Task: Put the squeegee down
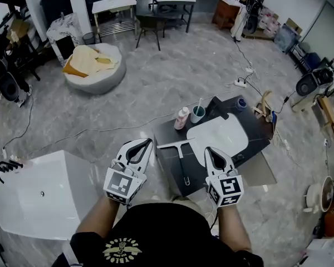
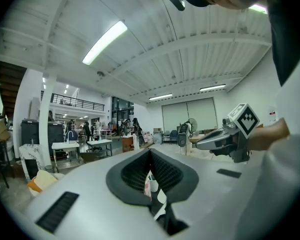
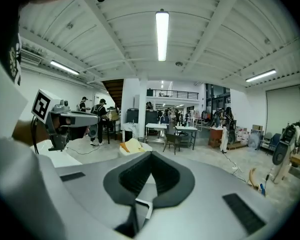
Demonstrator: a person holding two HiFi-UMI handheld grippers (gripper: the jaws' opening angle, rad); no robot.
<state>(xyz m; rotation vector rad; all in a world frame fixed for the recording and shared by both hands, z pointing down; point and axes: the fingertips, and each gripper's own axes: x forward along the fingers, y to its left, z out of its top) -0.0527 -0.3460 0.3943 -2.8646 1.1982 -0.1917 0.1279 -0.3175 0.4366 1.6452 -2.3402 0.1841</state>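
Observation:
The squeegee [image 1: 178,152], with a white blade and a slim handle, lies flat on the dark counter [image 1: 257,137] to the left of the sink; neither gripper touches it. My left gripper [image 1: 151,141] hovers above the counter's left edge, its jaws closed tip to tip with nothing between them. My right gripper [image 1: 207,149] hangs just right of the squeegee's handle, shut and empty. In the right gripper view, part of the squeegee [image 3: 144,207] shows below the closed jaws [image 3: 151,154]. In the left gripper view the jaws [image 2: 150,151] meet at their tips.
A white sink basin [image 1: 220,133] is set in the counter, with a black faucet [image 1: 218,108], a pink bottle [image 1: 181,118] and a cup with a toothbrush [image 1: 197,114] behind it. A white tub [image 1: 39,193] stands at the left. Cables cross the floor.

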